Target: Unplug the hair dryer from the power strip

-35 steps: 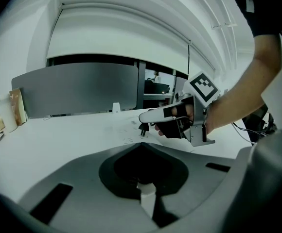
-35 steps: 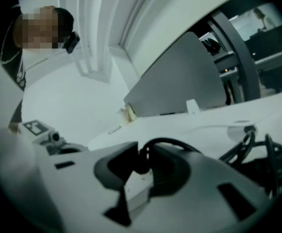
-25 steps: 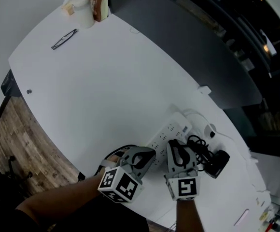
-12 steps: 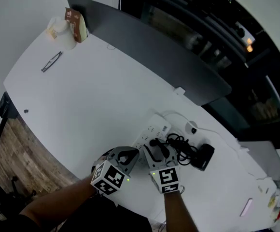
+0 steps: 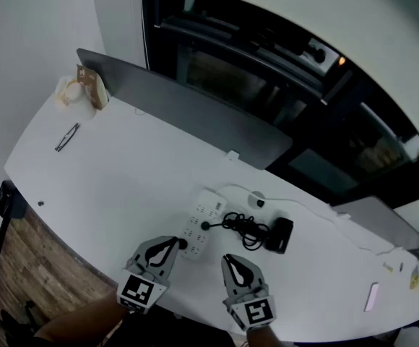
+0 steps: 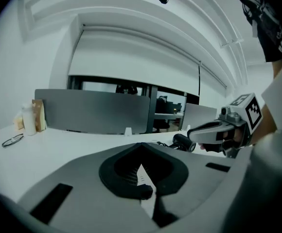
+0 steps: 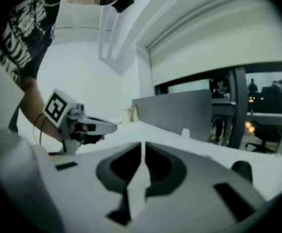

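Two grippers at the table's near edge, power strip just beyond.
Table [image 5: 123, 172] runs open to the left; grey divider [image 5: 195, 118] lines its far edge. Power strip [image 5: 197, 223] lies near-centre, hair dryer [image 5: 279, 236] just right, cord reaching the strip. Left gripper [image 5: 173, 242] jaws together, empty; right gripper [image 5: 228, 259] jaws closing, nothing between.
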`<action>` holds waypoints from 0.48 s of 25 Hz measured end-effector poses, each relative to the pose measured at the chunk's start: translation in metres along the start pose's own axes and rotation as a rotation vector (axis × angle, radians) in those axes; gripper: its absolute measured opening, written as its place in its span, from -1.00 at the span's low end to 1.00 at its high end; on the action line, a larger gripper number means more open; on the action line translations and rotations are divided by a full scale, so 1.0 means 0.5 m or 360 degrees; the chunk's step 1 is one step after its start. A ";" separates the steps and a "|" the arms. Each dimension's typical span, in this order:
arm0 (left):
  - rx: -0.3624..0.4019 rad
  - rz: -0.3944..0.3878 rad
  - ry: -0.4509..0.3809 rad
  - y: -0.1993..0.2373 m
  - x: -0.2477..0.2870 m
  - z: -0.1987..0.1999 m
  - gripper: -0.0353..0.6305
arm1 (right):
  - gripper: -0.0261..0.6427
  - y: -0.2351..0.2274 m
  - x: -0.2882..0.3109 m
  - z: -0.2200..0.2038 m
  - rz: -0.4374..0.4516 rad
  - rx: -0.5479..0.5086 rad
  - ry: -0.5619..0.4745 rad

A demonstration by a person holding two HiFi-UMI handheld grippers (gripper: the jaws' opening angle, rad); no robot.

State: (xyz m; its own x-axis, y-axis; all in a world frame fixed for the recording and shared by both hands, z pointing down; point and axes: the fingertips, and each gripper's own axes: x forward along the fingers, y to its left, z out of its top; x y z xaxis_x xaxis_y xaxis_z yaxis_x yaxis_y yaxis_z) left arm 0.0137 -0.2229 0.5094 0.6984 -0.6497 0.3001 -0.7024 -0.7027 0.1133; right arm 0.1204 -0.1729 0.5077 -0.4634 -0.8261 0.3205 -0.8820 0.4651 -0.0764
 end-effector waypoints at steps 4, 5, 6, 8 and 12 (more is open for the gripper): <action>-0.0020 0.0011 -0.0054 -0.016 -0.028 0.052 -0.82 | -0.81 -0.012 -0.057 0.031 -0.0097 0.0055 -0.0043; -0.0030 0.0011 -0.0060 -0.018 -0.032 0.062 -0.82 | -0.81 -0.014 -0.065 0.028 -0.0117 0.0087 -0.0012; -0.0020 0.0008 -0.0066 -0.020 -0.034 0.069 -0.82 | -0.81 -0.016 -0.069 0.027 -0.0129 0.0116 0.0009; 0.0004 -0.0003 -0.0069 -0.026 -0.035 0.083 -0.82 | -0.81 -0.012 -0.073 0.035 -0.0125 0.0143 0.0012; 0.0030 -0.0003 -0.0076 -0.030 -0.035 0.108 -0.82 | -0.81 0.000 -0.071 0.058 -0.0079 0.0129 -0.0013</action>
State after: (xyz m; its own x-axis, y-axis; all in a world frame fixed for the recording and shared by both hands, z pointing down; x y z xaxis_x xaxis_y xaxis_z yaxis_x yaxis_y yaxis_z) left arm 0.0196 -0.2168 0.4516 0.7058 -0.6612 0.2544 -0.6987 -0.7090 0.0958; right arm 0.1344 -0.1530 0.4690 -0.4194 -0.8502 0.3182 -0.9078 0.3966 -0.1367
